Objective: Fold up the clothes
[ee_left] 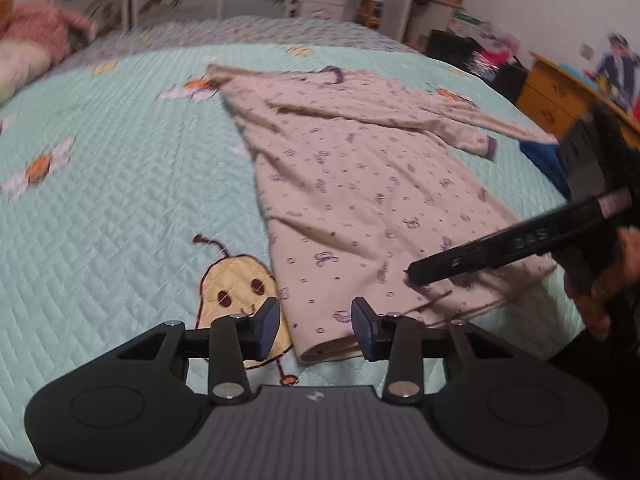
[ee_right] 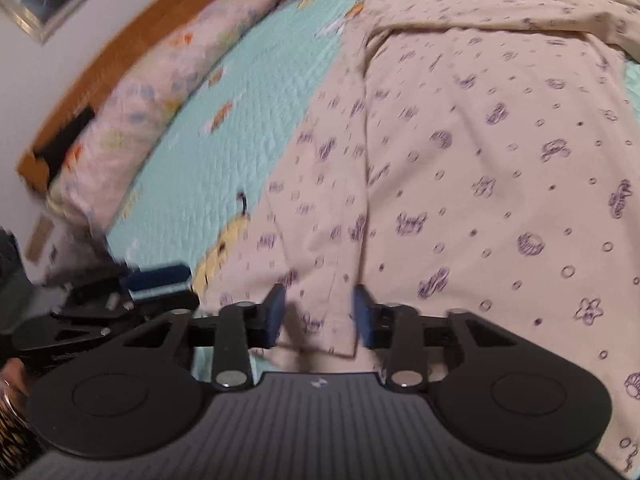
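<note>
Pyjama top [ee_right: 500, 184]: right side cut off by the right-wrist frame edge. Pink bundle [ee_left: 44, 28] beyond it on the bed [ee_left: 120, 184] blurred (contents indeterminable). Hem corner hidden behind right gripper [ee_right: 319, 312].

Open quilt [ee_left: 120, 200] left of the shirt [ee_left: 360, 184], free passage. Pillows [ee_right: 132, 100] line the bed's far edge; right gripper [ee_left: 412, 274] crosses shirt's near right corner.

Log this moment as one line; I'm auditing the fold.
item: cream purple-printed long-sleeved top, flat on mint quilted bedspread | left hand-held gripper: open at hem | right hand-held gripper: open over hem fold
</note>
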A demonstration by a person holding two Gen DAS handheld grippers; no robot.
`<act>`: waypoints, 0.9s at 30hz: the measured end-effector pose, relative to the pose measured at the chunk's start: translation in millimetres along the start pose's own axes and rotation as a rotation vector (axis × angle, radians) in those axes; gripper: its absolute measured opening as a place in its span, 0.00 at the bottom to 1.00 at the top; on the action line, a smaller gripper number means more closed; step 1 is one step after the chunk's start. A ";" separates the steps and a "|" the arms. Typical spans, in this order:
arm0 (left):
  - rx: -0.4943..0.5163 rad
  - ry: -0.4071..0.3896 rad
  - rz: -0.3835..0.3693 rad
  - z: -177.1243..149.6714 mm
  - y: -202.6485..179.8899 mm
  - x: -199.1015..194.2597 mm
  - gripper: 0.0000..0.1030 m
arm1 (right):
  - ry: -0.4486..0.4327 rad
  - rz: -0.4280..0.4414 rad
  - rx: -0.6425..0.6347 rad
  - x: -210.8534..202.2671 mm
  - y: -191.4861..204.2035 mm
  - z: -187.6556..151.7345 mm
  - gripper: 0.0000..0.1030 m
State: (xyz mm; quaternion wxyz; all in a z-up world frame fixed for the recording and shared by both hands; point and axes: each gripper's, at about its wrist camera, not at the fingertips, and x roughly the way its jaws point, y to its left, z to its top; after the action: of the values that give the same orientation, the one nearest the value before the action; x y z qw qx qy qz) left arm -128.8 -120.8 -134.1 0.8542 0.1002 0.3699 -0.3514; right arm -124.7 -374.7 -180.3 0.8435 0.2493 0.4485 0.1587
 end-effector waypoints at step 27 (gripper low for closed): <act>0.184 -0.081 0.406 -16.9 -11.7 23.2 0.49 | -0.044 0.394 0.501 7.9 24.8 28.6 0.01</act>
State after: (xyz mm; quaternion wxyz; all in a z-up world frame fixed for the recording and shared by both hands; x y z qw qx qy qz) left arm -135.1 -134.4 -161.3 0.9088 0.2359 0.2738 -0.2085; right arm -97.6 -358.3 -158.2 0.7186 0.5347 0.3982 0.1980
